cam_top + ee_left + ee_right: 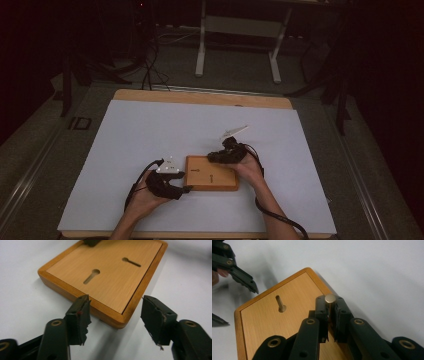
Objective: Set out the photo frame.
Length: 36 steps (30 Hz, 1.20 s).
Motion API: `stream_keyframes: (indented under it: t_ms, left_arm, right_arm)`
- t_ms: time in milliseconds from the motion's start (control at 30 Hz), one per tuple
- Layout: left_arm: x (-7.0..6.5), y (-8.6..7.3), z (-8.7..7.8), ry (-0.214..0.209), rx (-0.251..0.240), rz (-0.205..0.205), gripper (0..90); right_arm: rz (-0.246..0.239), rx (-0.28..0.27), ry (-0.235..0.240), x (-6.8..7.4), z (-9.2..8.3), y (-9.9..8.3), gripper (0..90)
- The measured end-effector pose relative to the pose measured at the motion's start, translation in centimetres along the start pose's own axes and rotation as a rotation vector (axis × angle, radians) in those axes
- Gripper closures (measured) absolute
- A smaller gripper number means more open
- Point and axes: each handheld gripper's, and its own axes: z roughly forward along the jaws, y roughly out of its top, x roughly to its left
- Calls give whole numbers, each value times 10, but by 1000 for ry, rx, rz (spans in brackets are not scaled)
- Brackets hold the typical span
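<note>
Right gripper (331,315): jaws clamped on brass peg (330,298), over board's 3 o'clock edge.
Left gripper (115,315): jaws spread, empty, straddling board's near corner.
Wooden board (212,173): flat, two keyhole slots (91,276), 6 o'clock of counter (150,130) centre.

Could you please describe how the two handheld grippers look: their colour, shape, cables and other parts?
Both grippers are black. The left gripper carries a pale grey three-cornered plate on top, and so does the right gripper, whose plate sticks up. A black cable trails from the right one. The fingers have flat, ragged-edged dark pads, and the linkage arms have brass-coloured rivets. Forearms are bare, no sleeves.
</note>
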Motion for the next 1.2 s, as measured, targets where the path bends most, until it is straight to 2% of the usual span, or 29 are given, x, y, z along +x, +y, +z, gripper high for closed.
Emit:
stream_keyframes:
  t_ms: [167, 433, 533, 600, 900, 1000, 1133, 1200]
  left_arm:
    - [-2, -1, 3, 25, 20, 26, 326]
    - [-6, -1, 12, 122, 75, 54, 243]
    - [-7, 0, 17, 165, 96, 84, 223]
    - [-8, 0, 20, 187, 95, 93, 219]
    - [-9, 5, 28, 233, 67, 151, 197]
    - [-7, 5, 28, 227, 68, 143, 194]
    - [-8, 5, 27, 243, 64, 155, 198]
    - [-8, 6, 25, 250, 50, 154, 202]
  right_arm:
    - [24, 13, 13, -3, 0, 3, 840]
    - [50, 37, 36, -7, 0, 7, 840]
    - [59, 48, 38, -7, 1, 8, 841]
    - [63, 50, 42, -8, 1, 9, 841]
    - [87, 57, 48, -11, 1, 11, 844]
    - [82, 52, 51, -11, 1, 10, 845]
    - [74, 47, 57, -12, 1, 9, 846]
    - [53, 54, 48, -9, 0, 10, 847]
